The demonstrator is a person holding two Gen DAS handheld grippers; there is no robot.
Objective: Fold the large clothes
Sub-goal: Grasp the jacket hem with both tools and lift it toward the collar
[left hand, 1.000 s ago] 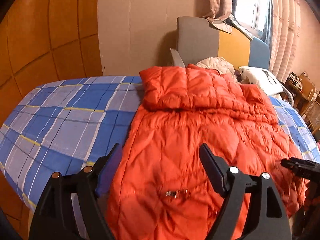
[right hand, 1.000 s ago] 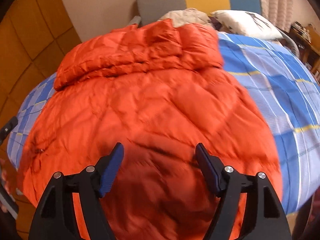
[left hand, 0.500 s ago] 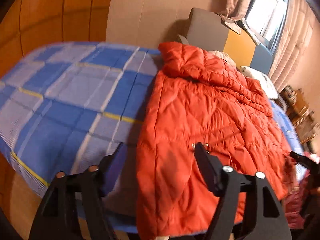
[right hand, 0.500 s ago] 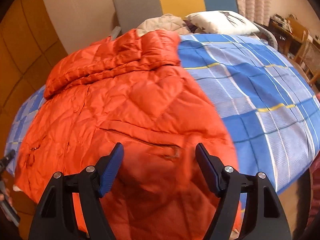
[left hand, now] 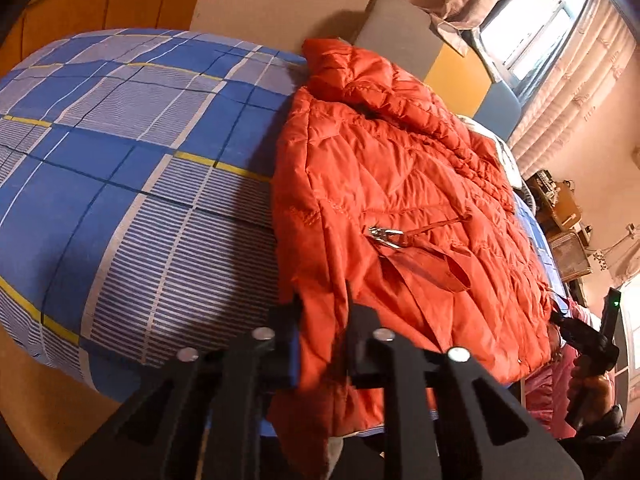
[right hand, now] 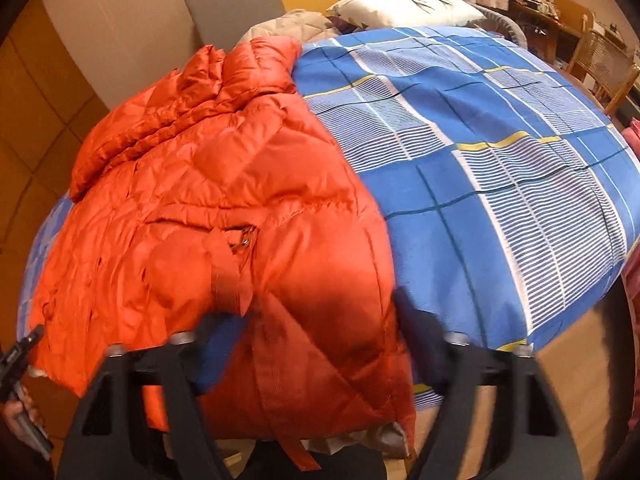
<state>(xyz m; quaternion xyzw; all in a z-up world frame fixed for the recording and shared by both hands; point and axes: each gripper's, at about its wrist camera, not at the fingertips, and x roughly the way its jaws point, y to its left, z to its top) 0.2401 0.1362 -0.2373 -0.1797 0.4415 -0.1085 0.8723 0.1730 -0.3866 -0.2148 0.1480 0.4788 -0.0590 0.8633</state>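
Left wrist view: bed (left hand: 120, 184) with a blue plaid sheet fills 9 o'clock. An orange down jacket (left hand: 400, 184) lies on it from 12 o'clock down to 6 o'clock, hem hanging over the near bed edge. A metal buckle (left hand: 384, 236) and an orange strap (left hand: 432, 268) sit near frame centre. Left claw (left hand: 322, 344) at 6 o'clock: jaws narrow and closing, with the jacket's left hem corner pinched between the pads. Headboard (left hand: 404, 36) in grey, yellow and blue at 12 to 1 o'clock; window with curtain (left hand: 568, 80) at 1 to 2 o'clock. Right claw (left hand: 576, 328) shows at 4 o'clock, at the jacket's far hem edge, held by a hand (left hand: 592, 384).

Right wrist view: left claw's tip (right hand: 20, 356) at 8 o'clock, beside the hem. Jacket covers 9 to 6 o'clock, collar toward 11 o'clock. Right claw at 6 o'clock: jaws about half wide and closing, the right hem corner between them; the picture is blurred there, so contact of the pads cannot be told. Plaid sheet spans 1 to 4 o'clock. White pillow (right hand: 404, 4) at 12 o'clock; wooden chair (right hand: 604, 68) at 2 o'clock.
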